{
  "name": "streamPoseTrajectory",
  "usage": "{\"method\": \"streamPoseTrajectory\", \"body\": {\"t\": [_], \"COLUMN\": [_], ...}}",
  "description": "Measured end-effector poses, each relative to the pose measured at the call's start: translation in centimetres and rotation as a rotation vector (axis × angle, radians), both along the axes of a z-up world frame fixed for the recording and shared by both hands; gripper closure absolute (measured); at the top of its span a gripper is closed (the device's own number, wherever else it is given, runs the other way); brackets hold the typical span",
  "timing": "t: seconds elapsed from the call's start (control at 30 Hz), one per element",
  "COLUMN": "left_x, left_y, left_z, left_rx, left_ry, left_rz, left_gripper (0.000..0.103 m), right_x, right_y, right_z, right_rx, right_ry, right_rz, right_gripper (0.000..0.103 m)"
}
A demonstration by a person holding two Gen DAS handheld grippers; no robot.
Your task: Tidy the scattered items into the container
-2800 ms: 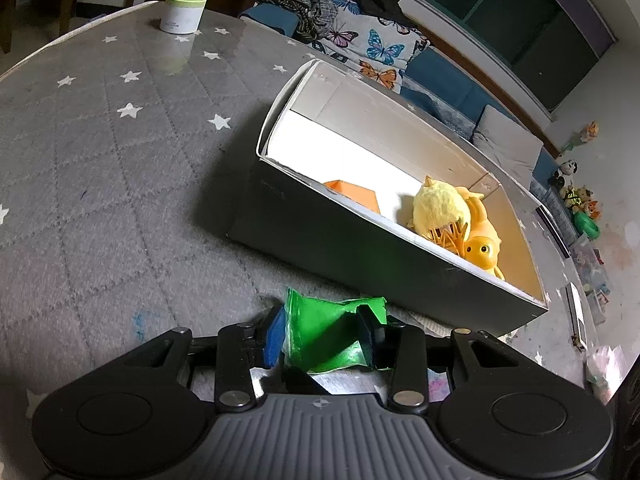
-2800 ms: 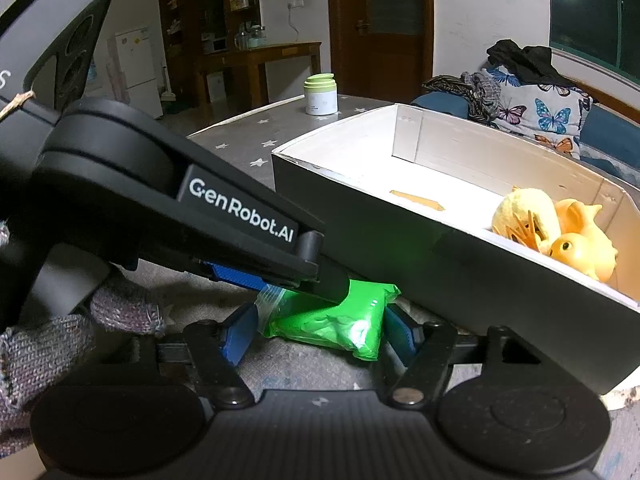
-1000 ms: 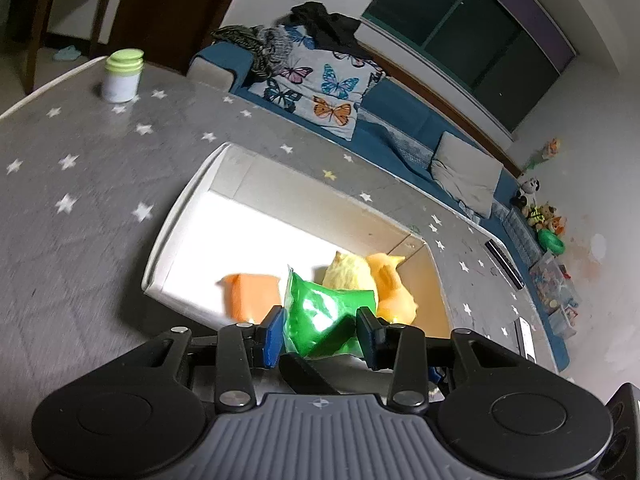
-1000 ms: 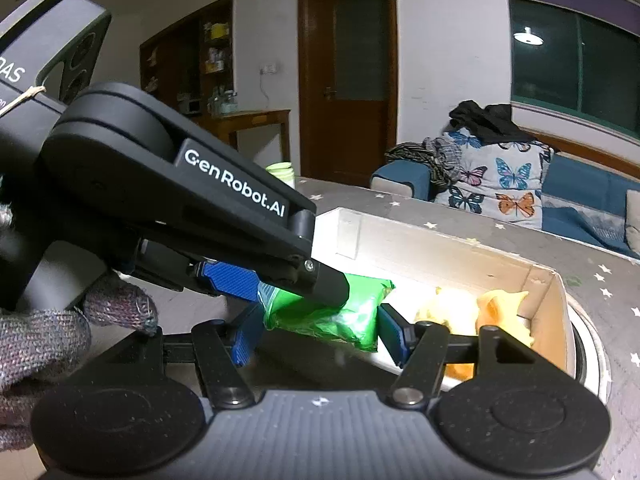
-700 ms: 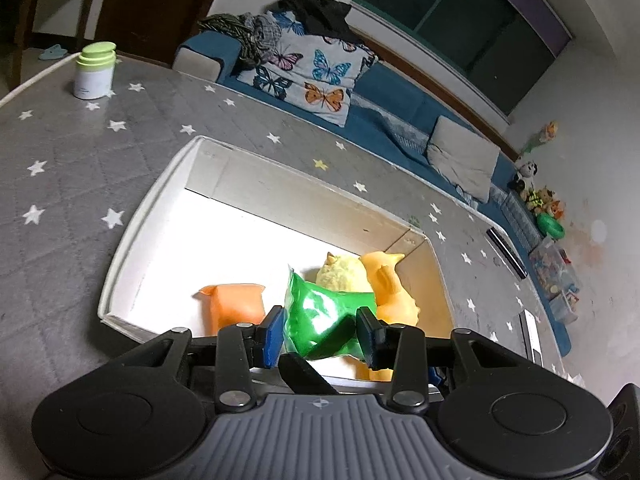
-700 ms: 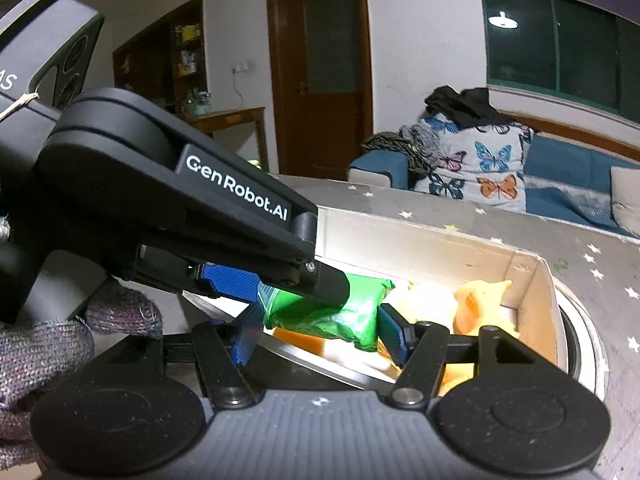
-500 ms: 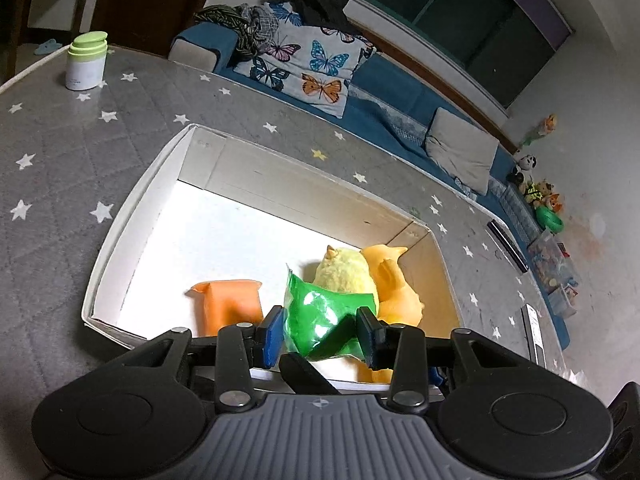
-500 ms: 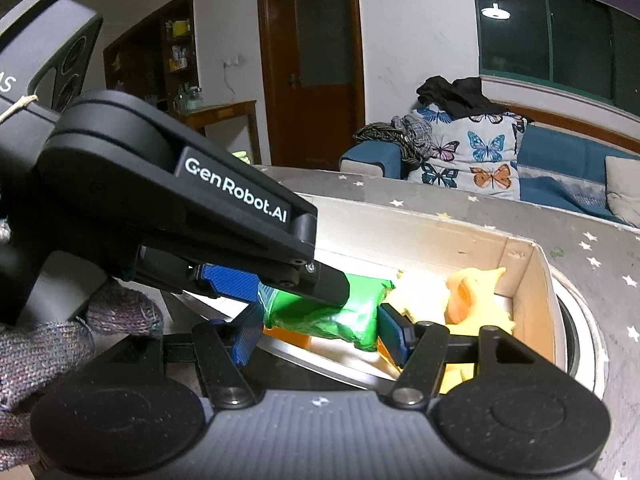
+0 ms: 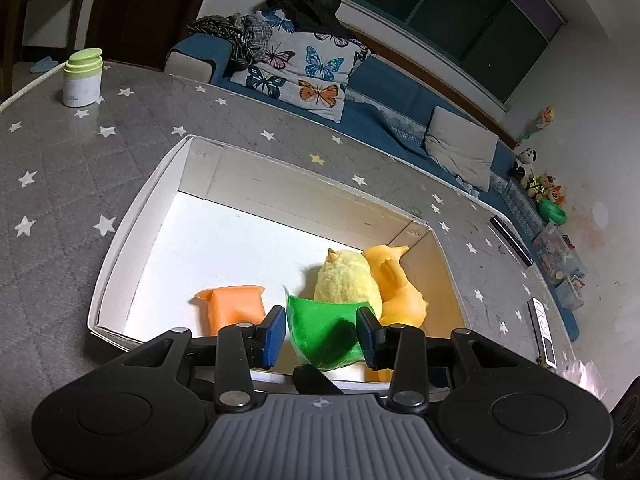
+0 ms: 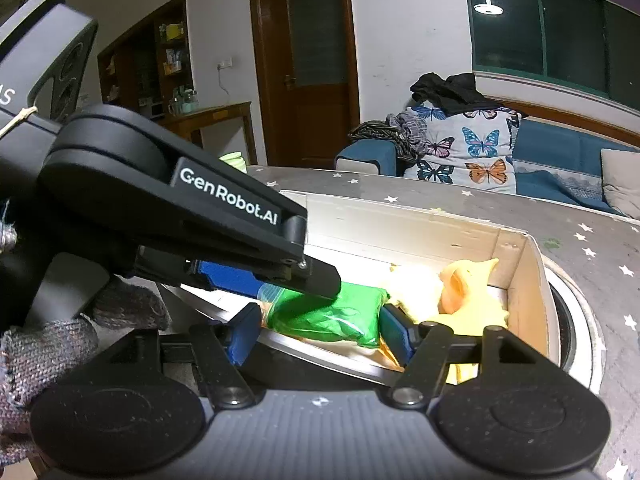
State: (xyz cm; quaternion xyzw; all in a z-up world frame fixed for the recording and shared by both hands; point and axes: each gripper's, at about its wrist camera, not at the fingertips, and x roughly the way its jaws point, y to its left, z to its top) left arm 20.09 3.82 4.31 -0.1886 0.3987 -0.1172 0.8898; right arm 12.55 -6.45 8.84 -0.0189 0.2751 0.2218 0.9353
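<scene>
Jar: white cylindrical jar with a pale green lid (image 9: 82, 78), far left on the grey star-printed tablecloth (image 9: 60, 168); well apart from the work.
Container: shallow white cardboard box (image 9: 132, 216), open top, centre of table.
Box contents, left to right: orange soft pouch (image 9: 236, 306); fluffy yellow plush chick (image 9: 346, 280); orange rubber animal toy (image 9: 394, 284), touching the chick.
Task item: glossy green plastic pouch (image 9: 324, 334), held above the box's near edge, in front of the chick.
Left gripper: left gripper (image 9: 320, 336), blue pads either side of the green pouch; in the left wrist view a thin gap shows at the left pad, so contact there cannot be confirmed. From the right wrist view its upper finger presses down on the pouch.
Right gripper: right gripper (image 10: 316, 336), jaws have just been opening with the pouch between them; pads sit at the pouch ends, whether they press cannot be told.
Person: grey knit-gloved hand (image 10: 48, 344) on the left gripper's handle.
Handling: judged light, soft, slippery film; sags and deforms. Best taken across its puffed middle, not the crimped edge.
Change from earlier: pouch was at table level outside the box wall; now carried over the box interior, with the orange pouch and toys below it.
</scene>
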Motion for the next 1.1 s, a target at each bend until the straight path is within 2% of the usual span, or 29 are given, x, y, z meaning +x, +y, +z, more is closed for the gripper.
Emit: {"method": "streamPoseTrajectory", "body": {"t": [0.87, 1.1], "left_x": [-1.9, -3.4], "left_y": [0.7, 0.6], "left_z": [0.6, 0.8], "left_rx": [0.035, 0.079], "left_ry": [-0.033, -0.064], "left_rz": [0.027, 0.027], "left_gripper": [0.062, 0.062], "right_x": [-1.1, -2.0], "right_y": [0.5, 0.2], "right_z": [0.2, 0.4], "right_rx": [0.007, 0.011], "right_ry": [-0.002, -0.009], "right_rz": [-0.005, -0.018], "right_gripper": [0.034, 0.02]}}
